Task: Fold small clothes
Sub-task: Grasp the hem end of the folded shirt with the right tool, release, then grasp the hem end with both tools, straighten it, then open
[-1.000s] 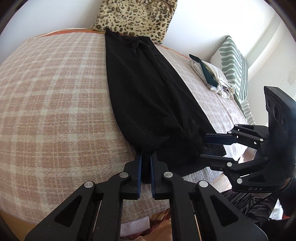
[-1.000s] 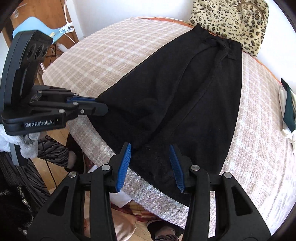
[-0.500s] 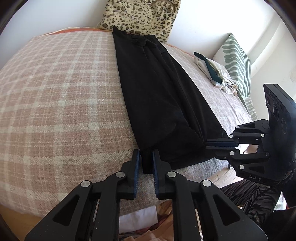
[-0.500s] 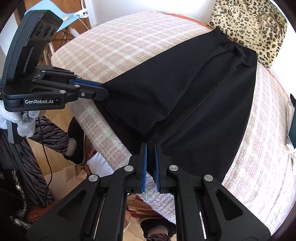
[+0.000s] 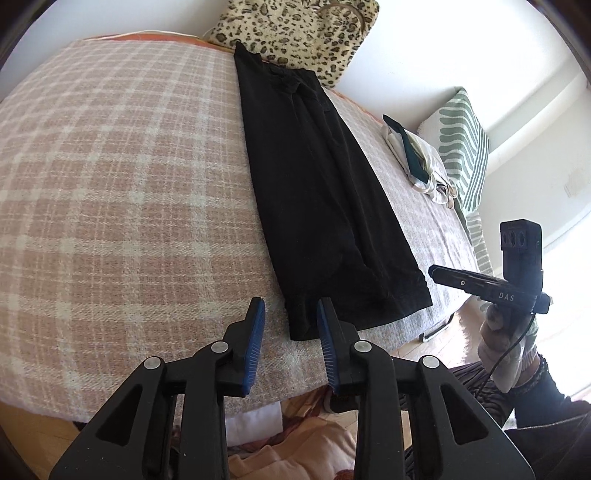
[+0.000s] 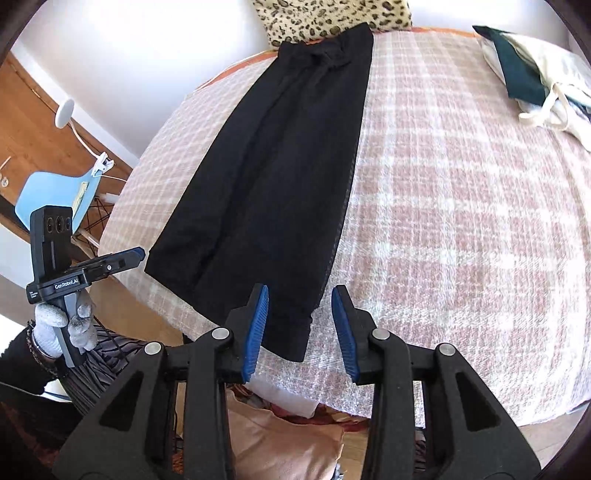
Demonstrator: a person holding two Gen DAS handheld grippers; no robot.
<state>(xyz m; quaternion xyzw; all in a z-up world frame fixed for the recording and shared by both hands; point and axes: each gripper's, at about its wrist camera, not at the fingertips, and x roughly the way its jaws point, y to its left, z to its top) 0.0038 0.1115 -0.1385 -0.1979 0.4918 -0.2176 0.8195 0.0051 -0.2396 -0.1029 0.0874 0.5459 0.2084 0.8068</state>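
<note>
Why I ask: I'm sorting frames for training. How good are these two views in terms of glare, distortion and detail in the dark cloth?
Left wrist view: window side blown out white at right; plaid blanket bulges from fisheye. Right wrist view: slight blur on the blanket's near edge. Both views: black garment is nearly featureless, with few folds readable.

Home bedroom, bed with pink plaid blanket [image 5: 122, 192], leopard-print cushion [image 5: 295, 33], striped pillow [image 5: 463, 147], wooden door [image 6: 22, 122]
</note>
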